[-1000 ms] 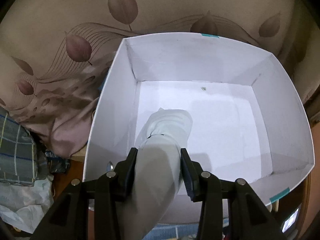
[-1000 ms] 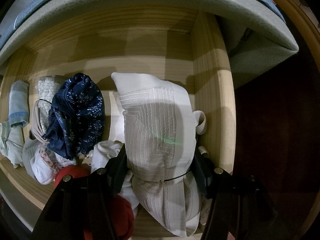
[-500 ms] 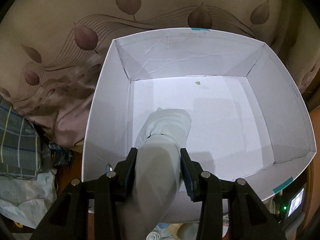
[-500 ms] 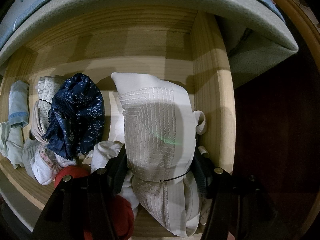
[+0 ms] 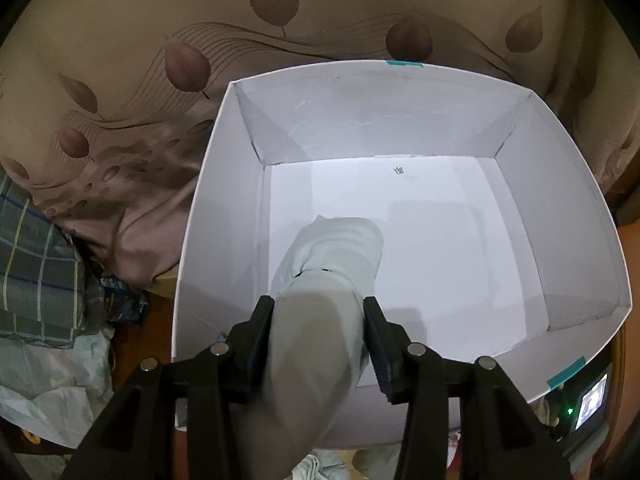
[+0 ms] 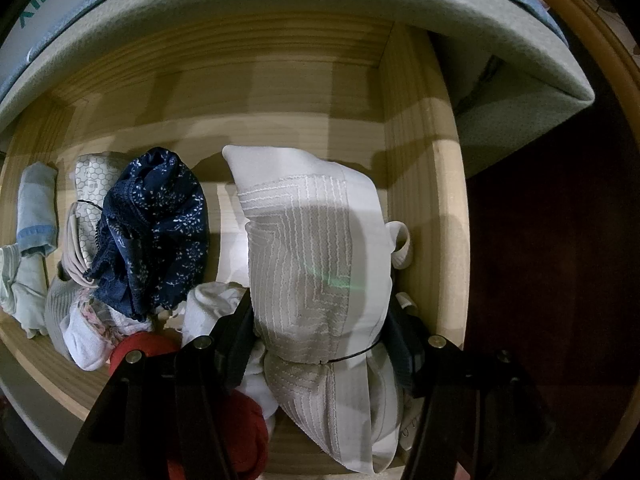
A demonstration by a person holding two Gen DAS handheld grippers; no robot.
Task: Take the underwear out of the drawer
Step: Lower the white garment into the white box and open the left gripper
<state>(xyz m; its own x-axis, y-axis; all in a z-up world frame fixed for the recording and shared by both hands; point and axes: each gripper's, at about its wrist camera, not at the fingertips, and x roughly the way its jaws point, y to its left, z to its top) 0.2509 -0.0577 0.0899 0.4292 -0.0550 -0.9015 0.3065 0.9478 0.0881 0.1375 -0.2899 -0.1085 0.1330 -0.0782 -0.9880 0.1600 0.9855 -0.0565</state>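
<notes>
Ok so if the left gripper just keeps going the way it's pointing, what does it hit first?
Most likely the white floor of the open white box. The left gripper angles down into it, its jaws just opened, with a pale rolled garment between them whose tip would probably touch first. Depth is hard to judge.

Below me, beige leaf-print bedspread (image 5: 120, 60), plaid cloth (image 5: 36, 264) bunched at its left, reddish wooden floor (image 5: 132, 344), dim indoor light, grey mattress edge (image 6: 300, 4) over pale wood.

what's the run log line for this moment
left gripper: opening, pale roll over white box | right gripper: shut on white bundle, drawer
</notes>
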